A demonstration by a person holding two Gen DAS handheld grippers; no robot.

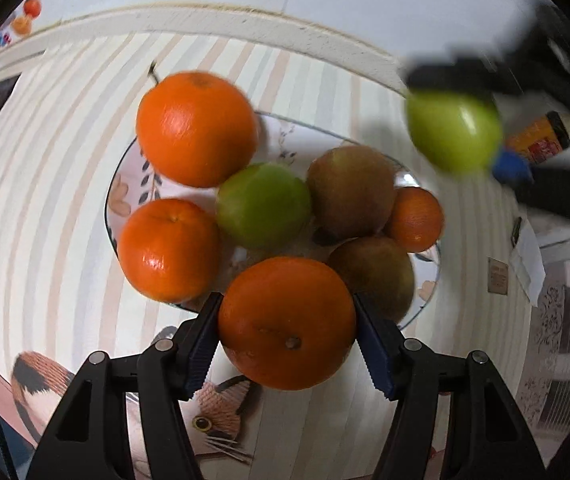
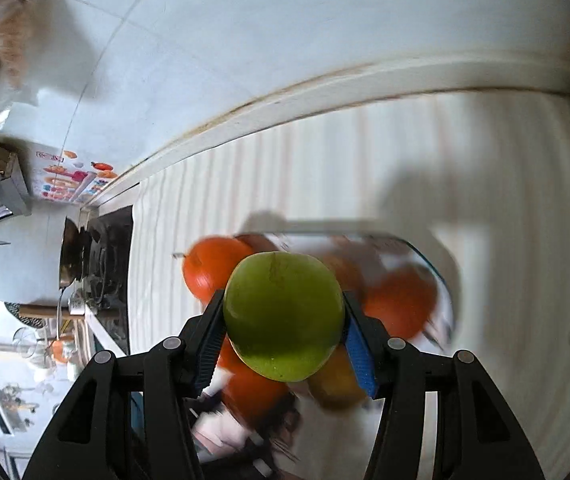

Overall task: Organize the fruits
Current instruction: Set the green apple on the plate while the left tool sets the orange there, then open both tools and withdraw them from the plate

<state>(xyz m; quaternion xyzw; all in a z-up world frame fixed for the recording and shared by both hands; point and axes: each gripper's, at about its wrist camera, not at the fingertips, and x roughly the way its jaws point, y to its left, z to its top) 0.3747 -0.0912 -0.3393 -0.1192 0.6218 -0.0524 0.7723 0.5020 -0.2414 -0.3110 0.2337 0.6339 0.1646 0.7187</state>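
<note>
Both grippers loaded over the fruit plate

Left gripper [image 1: 287, 322] pinches an orange [image 1: 287, 324], stem end facing the camera, above the plate [image 1: 133, 184] rim. Right gripper [image 2: 283, 320] clamps a green apple [image 2: 283, 316], stem end up-and-away; plate view's blurry.

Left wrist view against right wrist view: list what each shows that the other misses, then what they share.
Only the left wrist view shows the left gripper shut on an orange, plus a green fruit lying on the plate. Only the right wrist view shows a stove at left. Both show the right gripper clamping a green apple and the striped tablecloth.
</note>
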